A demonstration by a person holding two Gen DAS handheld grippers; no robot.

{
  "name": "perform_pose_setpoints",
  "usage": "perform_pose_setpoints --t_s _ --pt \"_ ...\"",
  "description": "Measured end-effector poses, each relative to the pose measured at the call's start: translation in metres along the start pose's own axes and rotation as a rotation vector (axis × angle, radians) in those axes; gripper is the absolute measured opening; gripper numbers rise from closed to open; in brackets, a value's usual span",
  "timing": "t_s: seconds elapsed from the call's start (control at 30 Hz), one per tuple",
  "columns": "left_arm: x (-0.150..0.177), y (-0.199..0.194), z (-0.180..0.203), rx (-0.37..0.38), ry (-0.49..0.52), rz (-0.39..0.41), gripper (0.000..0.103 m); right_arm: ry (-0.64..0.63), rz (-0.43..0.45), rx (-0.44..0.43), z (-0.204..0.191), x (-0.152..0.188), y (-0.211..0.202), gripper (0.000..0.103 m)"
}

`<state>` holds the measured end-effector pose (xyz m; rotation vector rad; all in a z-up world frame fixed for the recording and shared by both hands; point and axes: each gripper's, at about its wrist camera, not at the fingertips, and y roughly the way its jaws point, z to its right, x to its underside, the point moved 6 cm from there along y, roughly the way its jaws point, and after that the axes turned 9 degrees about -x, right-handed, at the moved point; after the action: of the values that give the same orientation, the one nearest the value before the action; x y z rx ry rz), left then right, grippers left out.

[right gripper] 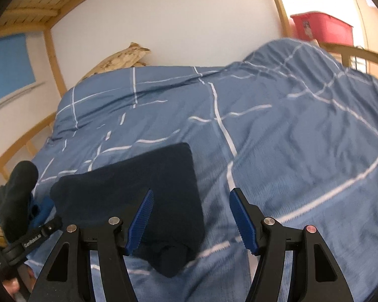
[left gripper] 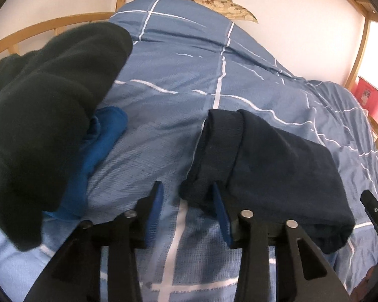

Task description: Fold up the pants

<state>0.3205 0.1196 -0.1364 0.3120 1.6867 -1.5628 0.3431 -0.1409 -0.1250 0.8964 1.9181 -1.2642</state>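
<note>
The dark navy pants (left gripper: 267,166) lie folded into a compact rectangle on the blue checked duvet (left gripper: 176,75). My left gripper (left gripper: 187,196) is open and empty, its right fingertip at the pants' left edge. In the right wrist view the folded pants (right gripper: 138,188) lie left of centre. My right gripper (right gripper: 191,203) is open and empty, above the pants' right edge, with its left finger (right gripper: 141,216) over the cloth. The left gripper (right gripper: 35,236) shows at the lower left there.
A pile of dark green cloth (left gripper: 37,115) on bright blue cloth (left gripper: 95,151) lies left of the pants. A wooden bed rail (left gripper: 37,29) runs behind it. A red bin (right gripper: 322,27) stands past the bed. A patterned pillow (right gripper: 118,59) lies by the wall.
</note>
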Motion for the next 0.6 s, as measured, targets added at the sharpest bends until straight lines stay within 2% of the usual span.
perform_pose_setpoints --t_s 0.03,0.07,0.1,0.13,0.2,0.3,0.4,0.47,0.6 --pt "-0.001 -0.006 -0.002 -0.001 0.000 0.003 0.044 -0.005 0.000 -0.002 -0.003 -0.001 -0.001 0.064" --pt "-0.001 -0.015 -0.004 -0.009 -0.001 0.015 0.052 -0.003 -0.002 -0.006 -0.005 0.000 -0.003 0.064" --pt "-0.001 -0.020 -0.006 -0.013 -0.004 0.027 0.061 0.009 0.000 -0.016 -0.006 0.001 -0.005 0.069" --pt "0.000 -0.029 -0.008 -0.008 -0.008 0.048 0.065 0.023 0.005 -0.025 -0.008 0.003 -0.007 0.074" --pt "0.005 -0.041 -0.010 0.002 -0.015 0.079 0.073 0.060 0.024 -0.041 -0.007 0.006 -0.011 0.075" --pt "0.016 -0.055 -0.010 0.015 -0.016 0.132 0.076 0.127 0.043 -0.057 -0.003 0.013 -0.014 0.075" --pt "0.021 -0.056 -0.007 0.037 -0.028 0.129 0.076 0.152 0.020 -0.071 0.000 0.023 -0.012 0.075" --pt "0.017 -0.053 -0.001 0.055 -0.010 0.124 0.076 0.149 0.012 -0.072 0.001 0.023 -0.011 0.075" --pt "-0.007 -0.039 0.011 0.035 0.020 0.121 0.076 0.148 -0.020 -0.068 0.000 0.011 -0.002 0.075"
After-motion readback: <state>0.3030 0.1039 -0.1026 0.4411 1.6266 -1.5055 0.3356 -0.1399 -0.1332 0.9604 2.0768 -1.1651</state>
